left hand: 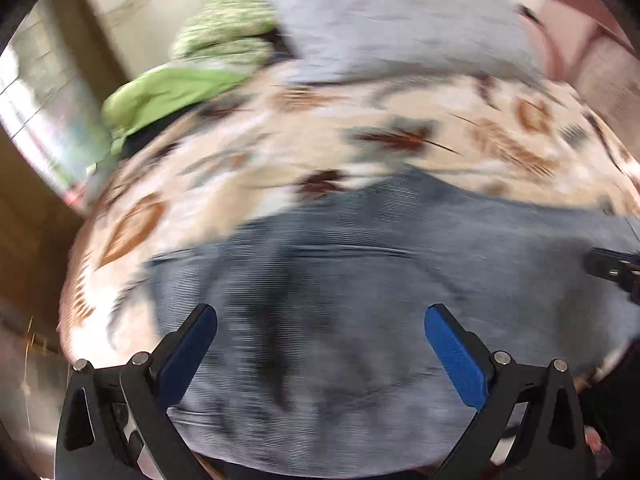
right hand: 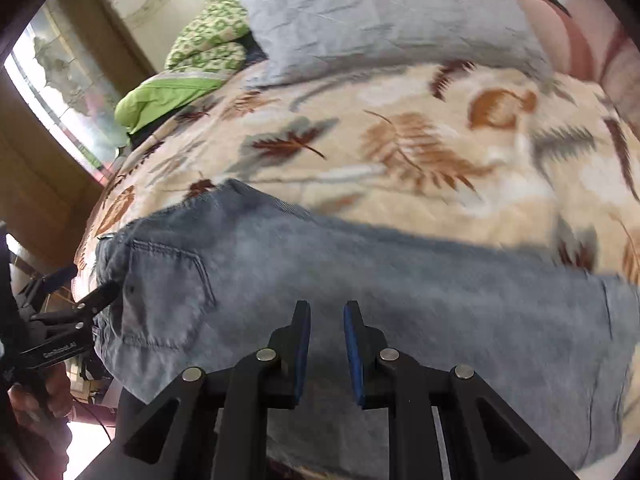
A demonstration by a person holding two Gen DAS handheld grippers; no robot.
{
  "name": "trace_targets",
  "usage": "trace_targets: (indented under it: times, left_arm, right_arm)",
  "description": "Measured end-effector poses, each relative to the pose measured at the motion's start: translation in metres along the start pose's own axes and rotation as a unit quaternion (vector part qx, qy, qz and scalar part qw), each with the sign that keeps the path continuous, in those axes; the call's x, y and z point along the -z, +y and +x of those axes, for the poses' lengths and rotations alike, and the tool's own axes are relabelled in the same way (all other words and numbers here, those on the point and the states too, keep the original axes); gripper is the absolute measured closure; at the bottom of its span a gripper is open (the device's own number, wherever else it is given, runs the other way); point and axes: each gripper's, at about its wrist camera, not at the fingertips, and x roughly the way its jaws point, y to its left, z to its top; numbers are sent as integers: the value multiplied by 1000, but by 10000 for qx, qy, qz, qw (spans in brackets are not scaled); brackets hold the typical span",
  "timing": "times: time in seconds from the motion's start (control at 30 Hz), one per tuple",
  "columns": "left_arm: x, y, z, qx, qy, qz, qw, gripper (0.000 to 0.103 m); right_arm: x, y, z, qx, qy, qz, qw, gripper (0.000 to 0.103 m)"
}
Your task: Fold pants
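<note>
Grey-blue jeans (right hand: 360, 280) lie across the leaf-patterned bedspread (right hand: 400, 140), waist end to the left with a back pocket (right hand: 168, 292) facing up. My right gripper (right hand: 327, 310) hovers over the middle of the jeans, its blue pads a narrow gap apart with nothing between them. My left gripper (left hand: 320, 314) is held wide open above the jeans (left hand: 340, 260), empty, in a view blurred by motion. From the right wrist view, one finger of the left gripper (right hand: 100, 292) touches or nearly touches the waist edge. The right gripper (left hand: 612, 266) shows at the far right edge of the left wrist view.
A grey pillow (right hand: 380, 20) lies at the head of the bed, with a green patterned quilt (right hand: 208, 36) and a lime green cloth (right hand: 168, 96) to its left. Pink bedding (right hand: 568, 36) sits at the back right. A window (right hand: 52, 80) is beyond the bed's left edge.
</note>
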Motion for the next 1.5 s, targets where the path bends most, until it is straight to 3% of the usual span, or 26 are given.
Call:
trace_targets:
  times: [0.17, 0.4, 0.67, 0.9, 1.03, 1.1, 1.23, 1.4, 1.5]
  left_arm:
    - [2, -70, 17, 529, 432, 555, 9961, 0]
    - [1, -121, 59, 443, 1075, 730, 9905, 0]
    - [0, -117, 67, 642, 1105, 607, 9899, 0]
    - [0, -128, 61, 291, 1115, 770, 9903, 0]
    - [-2, -139, 43, 44, 770, 1134, 9906, 0]
    - [-5, -142, 29, 152, 561, 1149, 9917, 0]
    - [-11, -149, 11, 585, 424, 1132, 9909, 0]
    - [-12, -173, 13, 773, 513, 1256, 9877, 0]
    - [-10, -196, 20, 822, 569, 1451, 9844, 0]
  right_arm:
    - [22, -23, -1, 128, 93, 200, 9997, 83]
    - [39, -55, 9, 305, 324, 426, 9981, 83]
    - [50, -72, 4, -27, 310, 591, 9978, 83]
    - [72, -82, -5, -210, 246, 773, 9965, 83]
    - [80, -89, -13, -341, 215, 852, 9955, 83]
    - [82, -95, -18, -350, 193, 949, 9947, 83]
    - [81, -119, -44, -168, -303, 1275, 9912, 83]
    - [85, -175, -80, 239, -1137, 2180, 9690, 83]
    - [87, -196, -85, 553, -1154, 2495, 9599, 81]
